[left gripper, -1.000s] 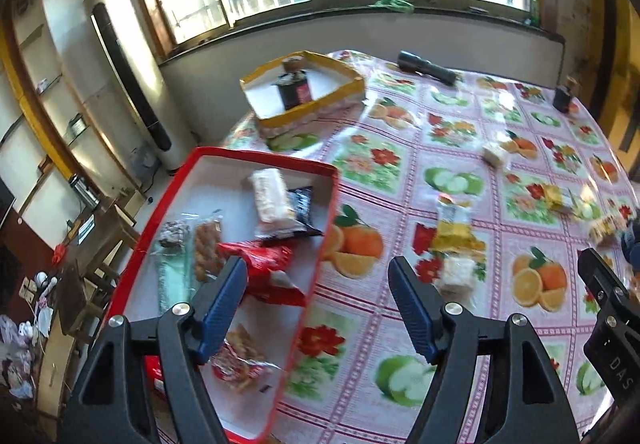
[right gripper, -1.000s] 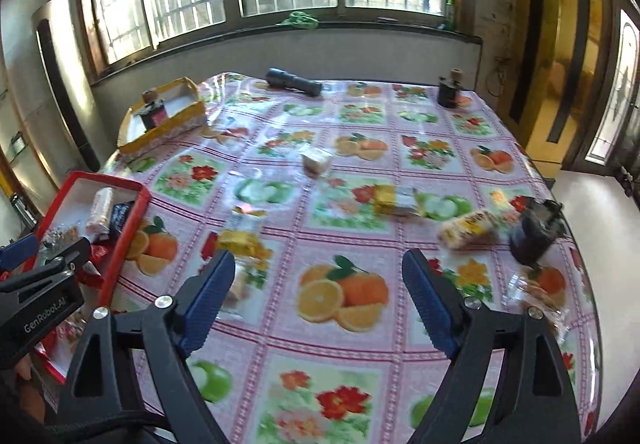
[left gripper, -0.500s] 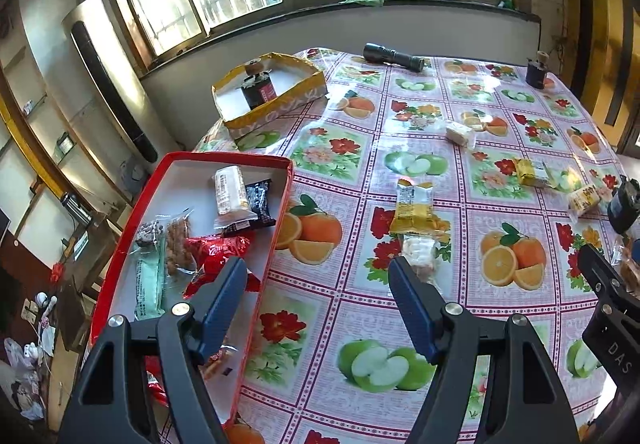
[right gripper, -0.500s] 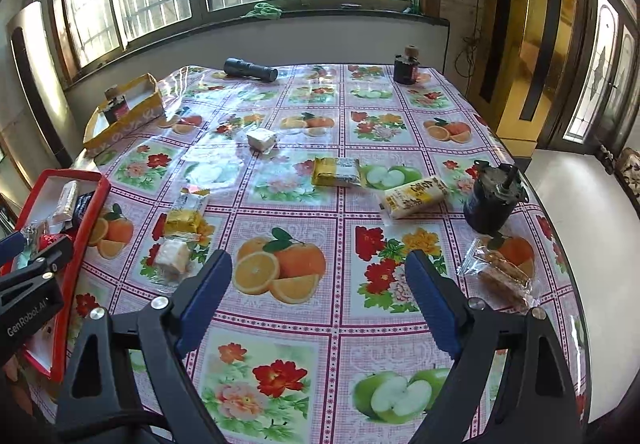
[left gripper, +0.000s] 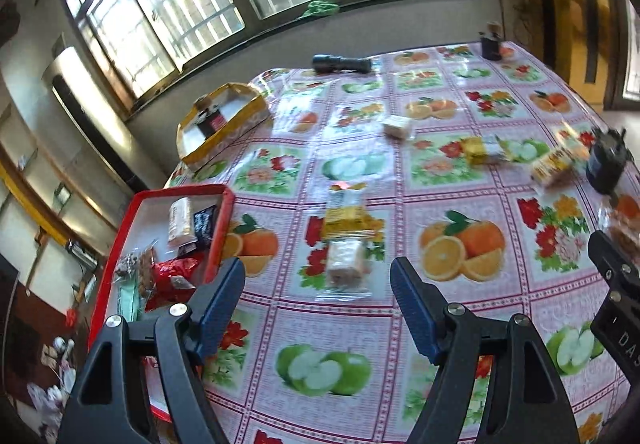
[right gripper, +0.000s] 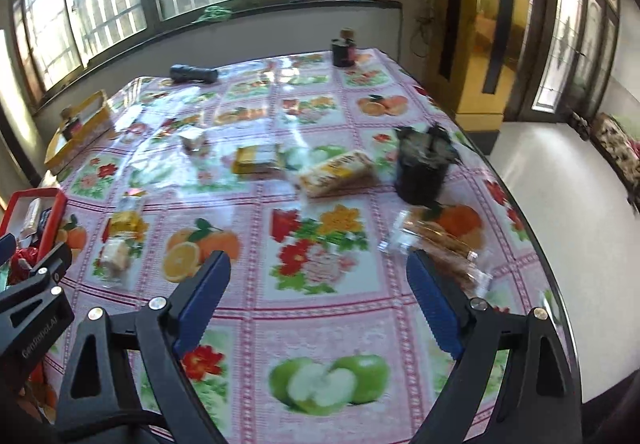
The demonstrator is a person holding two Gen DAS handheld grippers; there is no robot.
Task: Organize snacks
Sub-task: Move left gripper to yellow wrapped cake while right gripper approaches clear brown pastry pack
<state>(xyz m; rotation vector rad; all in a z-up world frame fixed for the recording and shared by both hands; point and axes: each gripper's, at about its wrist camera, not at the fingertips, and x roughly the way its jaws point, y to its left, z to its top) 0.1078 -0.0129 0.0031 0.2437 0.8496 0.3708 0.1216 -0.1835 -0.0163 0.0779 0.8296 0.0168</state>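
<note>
My left gripper [left gripper: 318, 280] stands open above the fruit-print tablecloth, with nothing between its blue pads. Just ahead of it lie a clear-wrapped pale snack [left gripper: 345, 262] and a yellow packet [left gripper: 347, 215]. A red tray [left gripper: 218, 232] at the left holds several snacks. My right gripper [right gripper: 318, 272] is open and holds nothing; a clear pack of brown biscuits [right gripper: 440, 246] lies by its right finger. Farther off lie a yellow-white packet [right gripper: 336, 171], a yellow bar [right gripper: 256, 159] and a small white cube snack [right gripper: 192, 141].
A black canister [right gripper: 422, 167] stands near the table's right edge [right gripper: 532, 244]. A yellow box [left gripper: 224, 123] with a dark bottle sits far left, a black flashlight [left gripper: 342, 64] and a small dark bottle [right gripper: 343, 48] at the back. Windows and a wall lie beyond.
Both grippers have swung to the right across the table. The red tray has slid to the left of the left wrist view, and the wrapped snacks now lie straight ahead of the left gripper.
</note>
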